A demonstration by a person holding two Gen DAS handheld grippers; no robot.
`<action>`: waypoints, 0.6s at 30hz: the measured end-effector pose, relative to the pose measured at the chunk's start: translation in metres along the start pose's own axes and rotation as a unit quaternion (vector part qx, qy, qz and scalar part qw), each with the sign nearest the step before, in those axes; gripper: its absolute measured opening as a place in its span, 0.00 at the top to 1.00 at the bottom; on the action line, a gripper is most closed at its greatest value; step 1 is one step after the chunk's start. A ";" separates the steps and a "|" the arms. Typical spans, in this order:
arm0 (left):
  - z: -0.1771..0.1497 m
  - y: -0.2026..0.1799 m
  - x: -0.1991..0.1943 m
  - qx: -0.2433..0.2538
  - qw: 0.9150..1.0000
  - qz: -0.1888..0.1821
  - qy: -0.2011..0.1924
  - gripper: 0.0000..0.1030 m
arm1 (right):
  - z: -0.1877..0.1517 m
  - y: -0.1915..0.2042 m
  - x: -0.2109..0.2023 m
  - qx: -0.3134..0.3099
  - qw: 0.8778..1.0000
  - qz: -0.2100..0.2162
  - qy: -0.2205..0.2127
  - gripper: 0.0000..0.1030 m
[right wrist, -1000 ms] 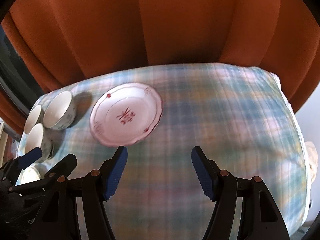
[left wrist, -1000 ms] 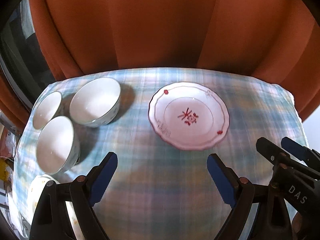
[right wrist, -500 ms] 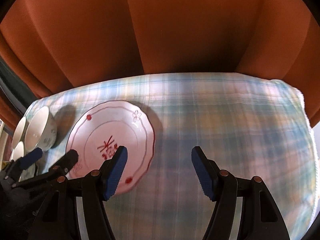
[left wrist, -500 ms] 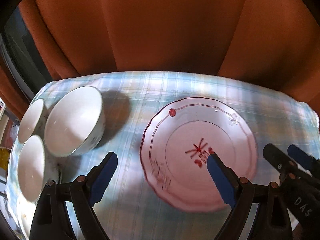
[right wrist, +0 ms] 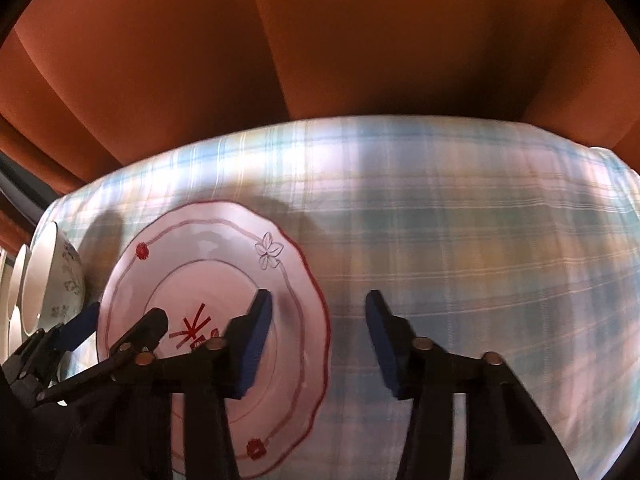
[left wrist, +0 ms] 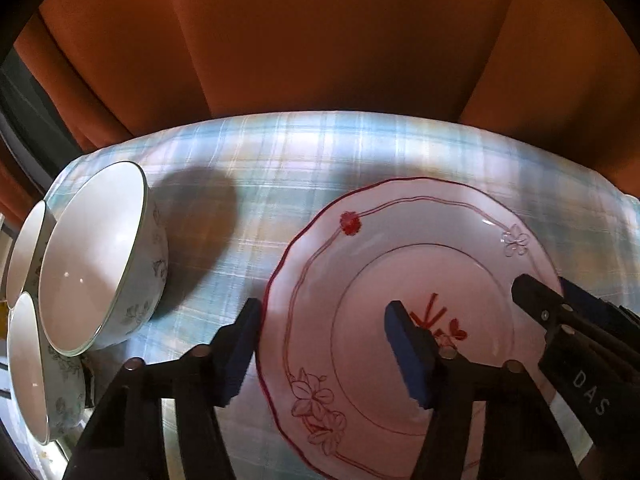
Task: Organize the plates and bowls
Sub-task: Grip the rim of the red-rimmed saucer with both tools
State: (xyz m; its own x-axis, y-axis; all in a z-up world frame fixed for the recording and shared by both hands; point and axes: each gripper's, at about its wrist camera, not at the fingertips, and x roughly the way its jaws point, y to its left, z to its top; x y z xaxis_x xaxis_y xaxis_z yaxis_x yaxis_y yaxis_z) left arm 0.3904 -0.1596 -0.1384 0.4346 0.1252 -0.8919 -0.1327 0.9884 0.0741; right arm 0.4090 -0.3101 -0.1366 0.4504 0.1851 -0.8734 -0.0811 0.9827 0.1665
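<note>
Now both tongs hang low over a white plate (left wrist: 400,264) with red line work, which lies flat on the plaid-clothed table (left wrist: 304,152). From the left wrist view, the left tongs (left wrist: 326,350) stand wide apart and straddle the plate's left edge: one blue pad sits outside the rim over the cloth, the other over the red motif at the plate's centre; whether either pad touches the plate cannot be told. From the right wrist view, the right tongs (right wrist: 318,344) are likewise spread wide and straddle the plate's right edge, the left pad over the plate (right wrist: 208,276) and the right pad over bare cloth. Neither holds anything. To the left of the plate stand three white bowls with faint floral sides, clustered close together: the large bowl (left wrist: 96,260) nearest the plate but apart from it, a far bowl (left wrist: 26,256) behind it and a near bowl (left wrist: 28,364) in front. An orange curtain (left wrist: 320,40) hangs behind the table.
</note>
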 end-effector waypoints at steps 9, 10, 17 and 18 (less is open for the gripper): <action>-0.005 0.005 -0.001 0.012 1.000 -0.008 0.015 0.43 | -0.004 0.017 0.000 -0.016 1.000 -0.010 0.005 0.68; -0.009 0.008 -0.002 0.008 1.000 -0.012 0.019 0.43 | -0.006 0.020 -0.003 -0.023 1.000 -0.015 0.004 0.68; -0.044 0.021 -0.021 0.029 0.998 -0.025 0.042 0.43 | -0.038 0.034 -0.017 -0.018 0.999 -0.025 0.029 0.68; -0.051 0.023 -0.024 0.032 0.998 -0.027 0.044 0.43 | -0.045 0.037 -0.021 -0.015 0.999 -0.027 0.033 0.68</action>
State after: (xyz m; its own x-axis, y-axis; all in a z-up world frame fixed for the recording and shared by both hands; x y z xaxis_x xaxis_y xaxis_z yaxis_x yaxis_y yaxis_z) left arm 0.3316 -0.1444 -0.1375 0.3586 0.0671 -0.9311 -0.0529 0.9973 0.0515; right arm 0.3559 -0.2776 -0.1325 0.3952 0.1298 -0.9094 -0.0857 0.9909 0.1042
